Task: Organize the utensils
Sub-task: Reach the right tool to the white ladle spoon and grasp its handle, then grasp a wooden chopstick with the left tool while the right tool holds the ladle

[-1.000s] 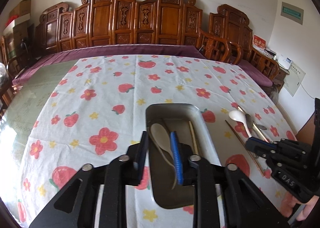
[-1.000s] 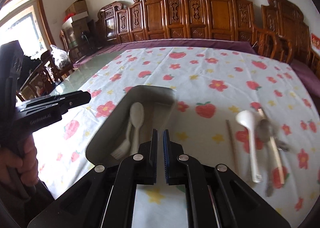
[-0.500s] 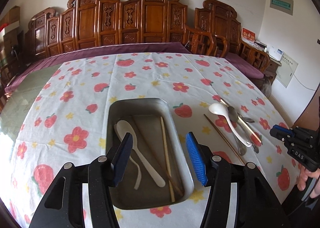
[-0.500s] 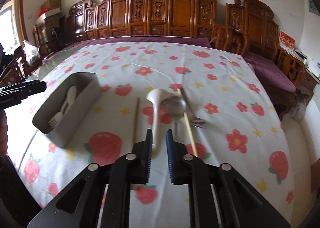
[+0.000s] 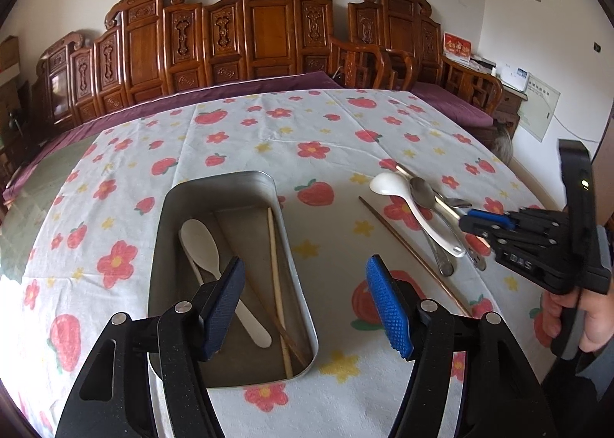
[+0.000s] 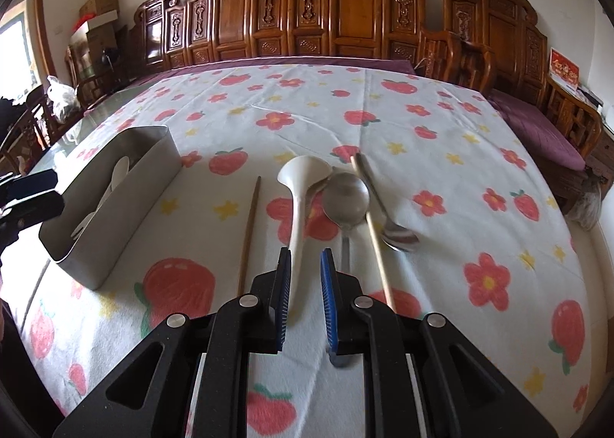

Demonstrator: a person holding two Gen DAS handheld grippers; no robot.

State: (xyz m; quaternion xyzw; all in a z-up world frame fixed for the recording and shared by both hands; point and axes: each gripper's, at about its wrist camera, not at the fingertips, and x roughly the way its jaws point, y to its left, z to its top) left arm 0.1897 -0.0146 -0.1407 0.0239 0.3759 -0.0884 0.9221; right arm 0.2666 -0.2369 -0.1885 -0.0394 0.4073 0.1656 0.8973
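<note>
A metal tray (image 5: 169, 230) (image 6: 146, 184) on the flowered cloth holds a white plastic spoon (image 5: 203, 242), a white fork and two chopsticks (image 5: 277, 284). My left gripper (image 5: 303, 303) is open and empty above the tray's near right rim. To the right lie a white ceramic spoon (image 6: 299, 188) (image 5: 406, 200), a metal spoon (image 6: 345, 200), a second metal spoon (image 6: 399, 236), a light chopstick (image 6: 378, 250) and a dark chopstick (image 6: 249, 230). My right gripper (image 6: 305, 292) is slightly open, its fingers on either side of the ceramic spoon's handle; it also shows in the left wrist view (image 5: 483, 221).
The table (image 6: 422, 111) is covered by a white cloth with red flowers and strawberries. Carved wooden chairs (image 5: 268, 27) line its far side. A purple bench cushion (image 6: 537, 127) runs along the right edge. Boxes (image 6: 96, 12) are stacked at far left.
My left gripper has opened wide and drawn back over the tray. My right gripper has swung right from the tray to the loose utensils, opened a little, and come down around the ceramic spoon's handle.
</note>
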